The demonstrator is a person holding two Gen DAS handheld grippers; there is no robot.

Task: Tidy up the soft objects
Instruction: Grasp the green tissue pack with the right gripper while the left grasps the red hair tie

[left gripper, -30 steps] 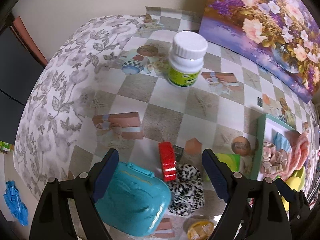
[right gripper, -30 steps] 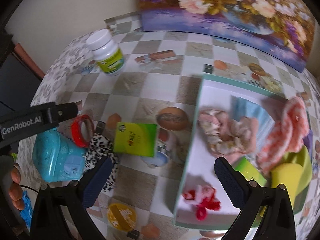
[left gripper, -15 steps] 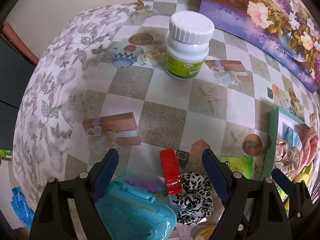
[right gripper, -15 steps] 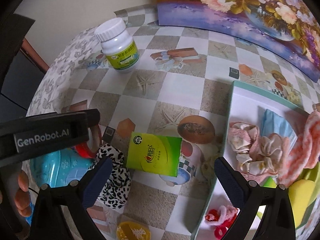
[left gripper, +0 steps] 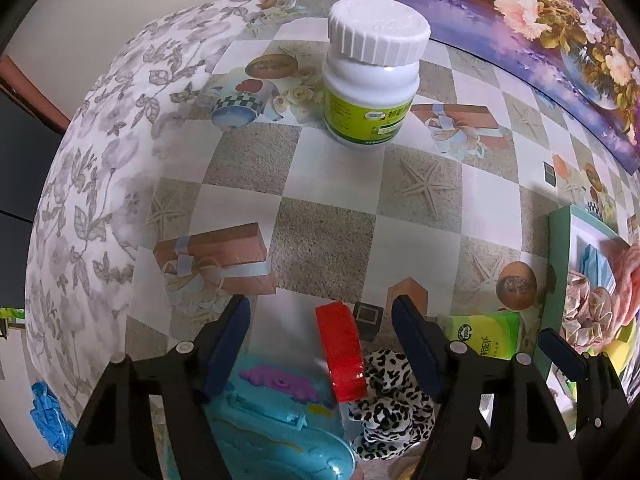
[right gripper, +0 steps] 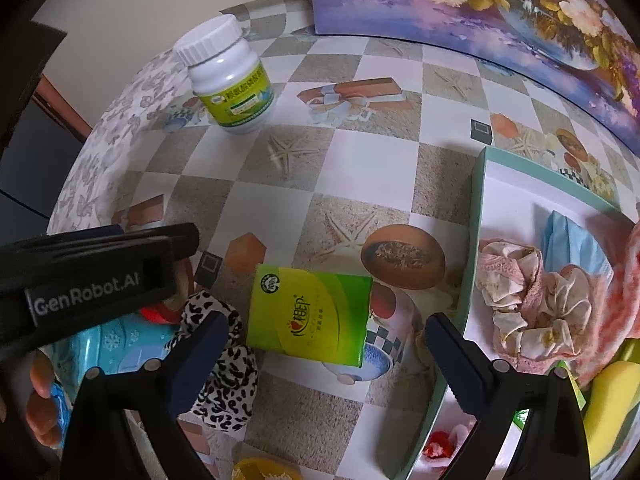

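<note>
A leopard-print scrunchie [left gripper: 386, 412] lies on the table beside a red tape roll [left gripper: 340, 350] and a teal toy case [left gripper: 280, 428]. My left gripper [left gripper: 320, 338] is open above the red roll and the scrunchie. A green tissue pack [right gripper: 308, 316] lies between the scrunchie [right gripper: 224, 376] and the teal-rimmed tray [right gripper: 476, 240]. My right gripper [right gripper: 324, 354] is open right over the tissue pack. The tray holds a pink scrunchie [right gripper: 532, 304], a blue mask [right gripper: 572, 244], a pink cloth and yellow sponges.
A white pill bottle [left gripper: 372, 76] with a green label stands at the back of the checkered table. A floral painting [left gripper: 540, 32] leans along the back right. A yellow round tin [right gripper: 264, 470] lies near the front. The table edge drops off at left.
Both grippers moved forward and lower over the table. The right gripper shifted left from the tray to above the green tissue pack. Both stayed open.
</note>
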